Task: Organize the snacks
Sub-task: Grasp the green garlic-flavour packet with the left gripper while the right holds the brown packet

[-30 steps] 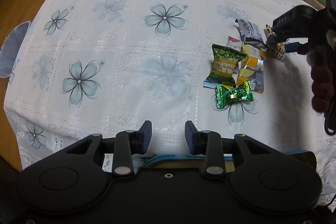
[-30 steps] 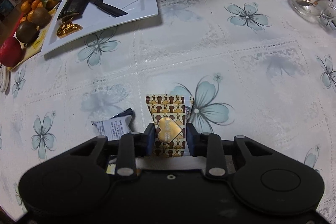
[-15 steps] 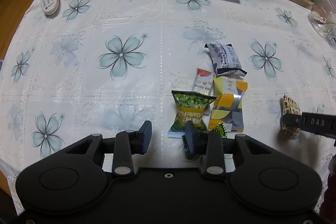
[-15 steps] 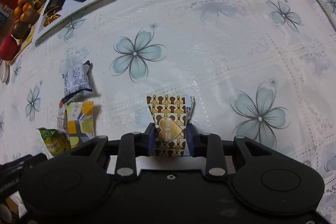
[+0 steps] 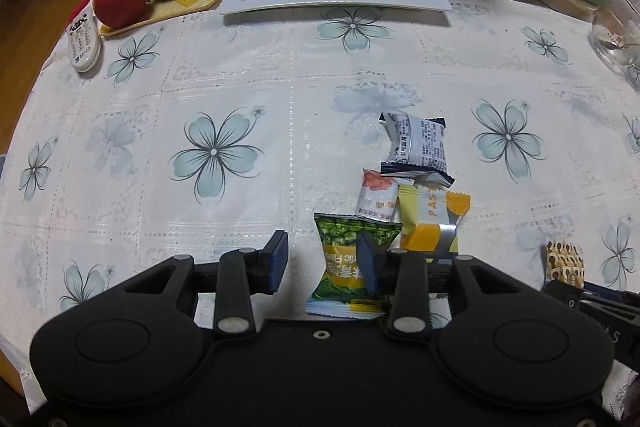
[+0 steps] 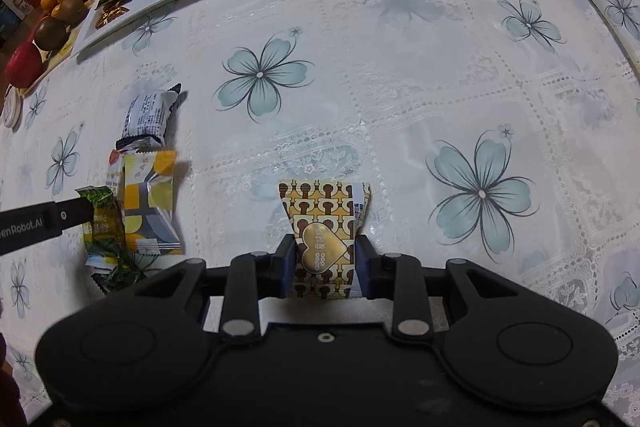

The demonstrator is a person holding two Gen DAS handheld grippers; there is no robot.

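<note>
Both grippers, left (image 5: 322,261) and right (image 6: 325,262), are matte black with round side housings, silver pivot screws, blue-padded fingers (image 5: 279,259), and white lettering at nine o'clock.

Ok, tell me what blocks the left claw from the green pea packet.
Nothing visible does. The left claw is opening, and the green pea packet already lies partly between its fingers; one fingertip overlaps the packet's right edge. The yellow packet lies beside it.

L claw (image 5: 322,263): pointing steeply down, jaws opening, nothing pressed btwn pads; R-side finger (image 5: 370,259) overlaps green packet (image 5: 348,259). R claw (image 6: 325,263): also steep down, pads clamped on both sides of brown-patterned packet (image 6: 324,223), held upright.
</note>
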